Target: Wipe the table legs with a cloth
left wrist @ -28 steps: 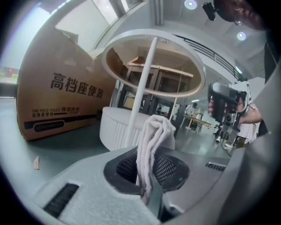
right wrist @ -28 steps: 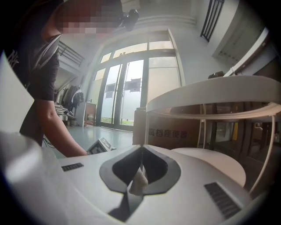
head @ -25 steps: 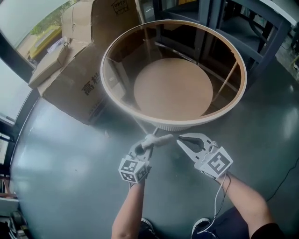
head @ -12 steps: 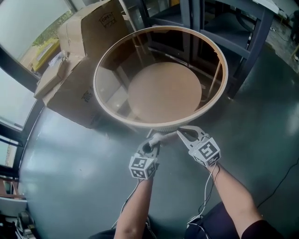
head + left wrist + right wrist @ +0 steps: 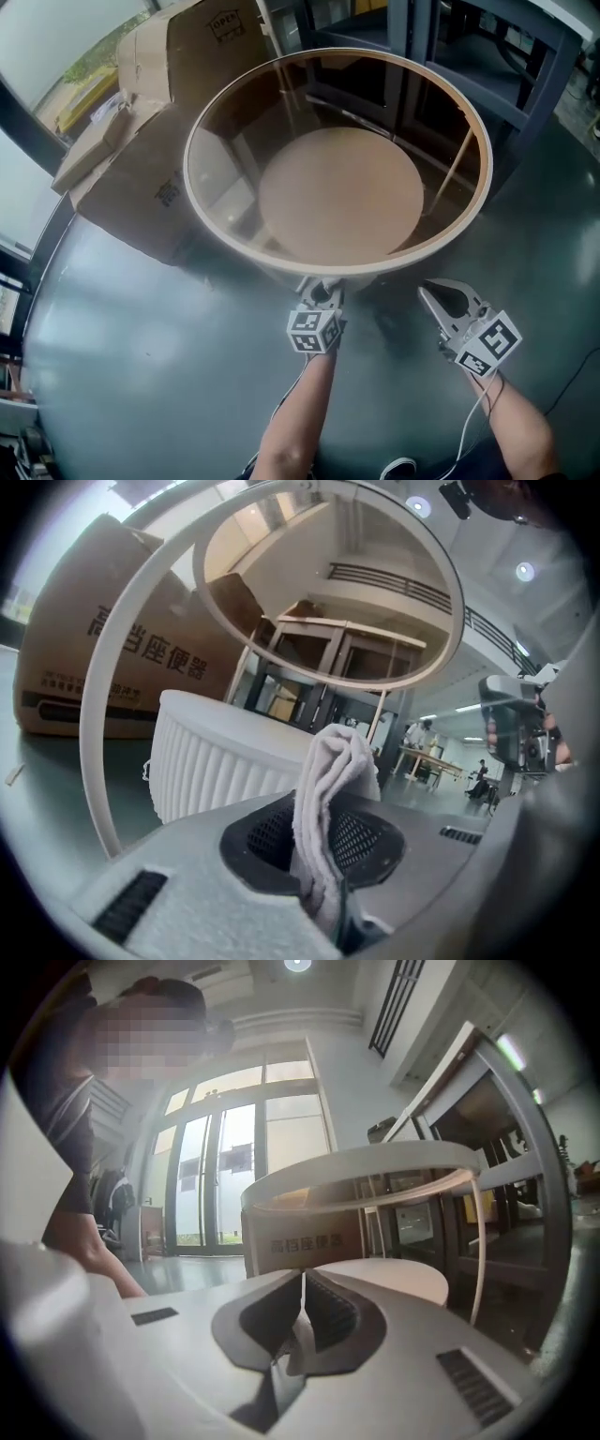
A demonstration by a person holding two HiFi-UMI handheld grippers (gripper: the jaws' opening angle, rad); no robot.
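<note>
My left claw (image 5: pixel 322 289) is clamped on the cloth (image 5: pixel 334 772), which stands up folded from between its jaws. It sits low at the near edge of the round desk (image 5: pixel 189 161), tips just under the rim, with the white ribbed base (image 5: pixel 211 766) close ahead of it. My right claw (image 5: pixel 434 297) is off to the right, apart from the desk, jaws pressed together with nothing between them (image 5: pixel 302 1309). A cardboard box (image 5: pixel 141 169) lies behind the desk on the left.
</note>
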